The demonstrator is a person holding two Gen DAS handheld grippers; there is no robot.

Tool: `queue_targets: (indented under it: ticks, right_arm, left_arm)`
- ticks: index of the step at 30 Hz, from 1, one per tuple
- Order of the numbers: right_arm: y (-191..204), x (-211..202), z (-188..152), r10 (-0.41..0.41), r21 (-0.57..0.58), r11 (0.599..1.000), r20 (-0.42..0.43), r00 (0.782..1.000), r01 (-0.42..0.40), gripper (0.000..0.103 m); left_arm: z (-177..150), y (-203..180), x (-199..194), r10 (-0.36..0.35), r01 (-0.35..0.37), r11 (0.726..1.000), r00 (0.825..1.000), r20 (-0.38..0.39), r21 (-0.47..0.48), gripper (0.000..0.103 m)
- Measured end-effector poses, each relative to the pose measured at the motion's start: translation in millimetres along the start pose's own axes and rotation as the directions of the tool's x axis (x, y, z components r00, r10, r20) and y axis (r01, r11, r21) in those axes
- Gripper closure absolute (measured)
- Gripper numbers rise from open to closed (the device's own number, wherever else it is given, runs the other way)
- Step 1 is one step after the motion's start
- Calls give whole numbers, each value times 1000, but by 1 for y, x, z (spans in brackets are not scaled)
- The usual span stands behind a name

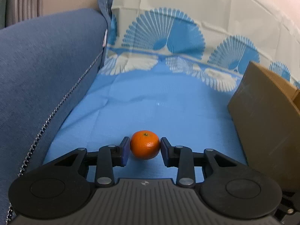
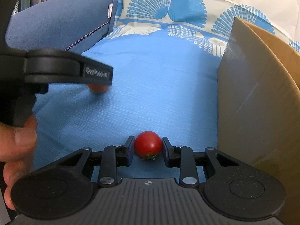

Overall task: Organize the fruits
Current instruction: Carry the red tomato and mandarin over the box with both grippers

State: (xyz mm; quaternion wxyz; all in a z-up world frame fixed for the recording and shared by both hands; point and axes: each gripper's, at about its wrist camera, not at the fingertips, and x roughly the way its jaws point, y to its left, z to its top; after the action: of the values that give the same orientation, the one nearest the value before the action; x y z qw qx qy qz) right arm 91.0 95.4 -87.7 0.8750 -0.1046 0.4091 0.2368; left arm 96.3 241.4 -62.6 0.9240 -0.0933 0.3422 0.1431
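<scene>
Mandarin orange, stem end up, pinched between the two blue pads of the left hand-held gripper, both pads touching its sides, over the blue tablecloth. Cherry tomato, green calyx turned down and toward the camera, clamped likewise in the right hand-held gripper, pads pressed against either flank. Both fruits left of the cardboard box, the tomato near its brown wall, the orange farther from it. Seen from the right wrist, the left hand-held gripper's black body left of the box, blurred, the orange mostly hidden beneath it. Hand at the left edge of that view. Dark blue zippered cushion well left of the box; fan-patterned cloth behind.
</scene>
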Motion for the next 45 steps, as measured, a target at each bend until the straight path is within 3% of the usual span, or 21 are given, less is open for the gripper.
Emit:
queue_targets:
  ticks: [6,12,17,22,29,35,41,45]
  right_arm:
    - [4,-13,-7,14,19,1000,21,1000,-15,71]
    - [10,-55,-15,13,6,1000,127,992,-13,71]
    - [0,-100,-22,-9,34,999,231,973,1,71]
    - [-24,-148,-24,-26,76,997,361,932,-2,71]
    - [-77,-207,-26,-66,110,994,513,856,10,71]
    - [-125,-232,-34,-133,163,985,550,825,50,71]
    - [-180,-248,-25,-218,177,975,601,769,138,72]
    - [-222,-246,-33,-282,235,956,577,766,175,72]
  left_arm:
    - [2,-2,-27,-5,6,1000,997,79,-9,65]
    - [0,-11,-77,-28,23,999,976,216,22,65]
    - [-2,-16,-113,-60,57,998,962,266,18,65]
    - [3,-22,-146,-104,106,994,944,314,11,65]
    - [15,-41,-186,-173,165,985,907,384,52,64]
    - [23,-58,-199,-219,211,975,890,400,63,64]
    - [21,-86,-196,-273,248,962,884,380,114,64]
    - [15,-105,-186,-299,263,953,888,350,148,64]
